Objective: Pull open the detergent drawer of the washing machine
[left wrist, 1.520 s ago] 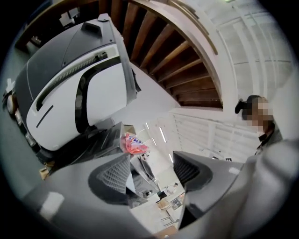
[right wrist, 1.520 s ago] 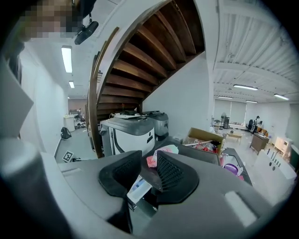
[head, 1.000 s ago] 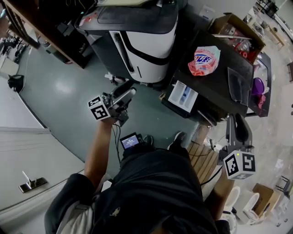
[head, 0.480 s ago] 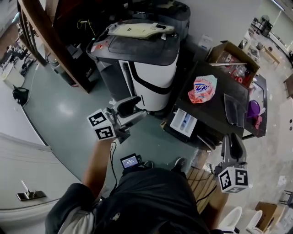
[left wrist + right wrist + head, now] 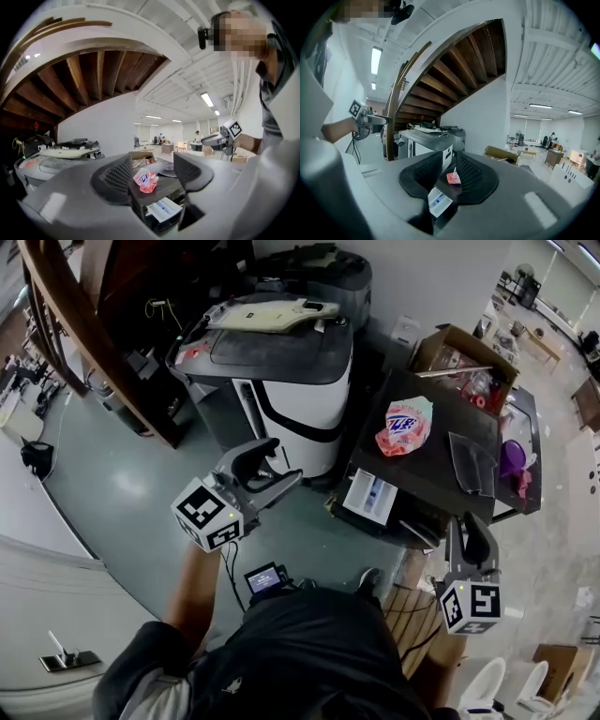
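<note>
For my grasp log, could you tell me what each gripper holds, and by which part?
Nothing is held: the left gripper and the right gripper are both in the air, jaws apart and empty.

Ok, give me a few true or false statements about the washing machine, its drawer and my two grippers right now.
1. The pink bag lies on top of the dark washing machine. True.
2. The left gripper is clamped on the detergent drawer. False: its jaws are apart and empty, away from the drawer.
3. The detergent drawer sticks out of the machine's front. True.
4. The right gripper holds the pink bag. False: it holds nothing.
</note>
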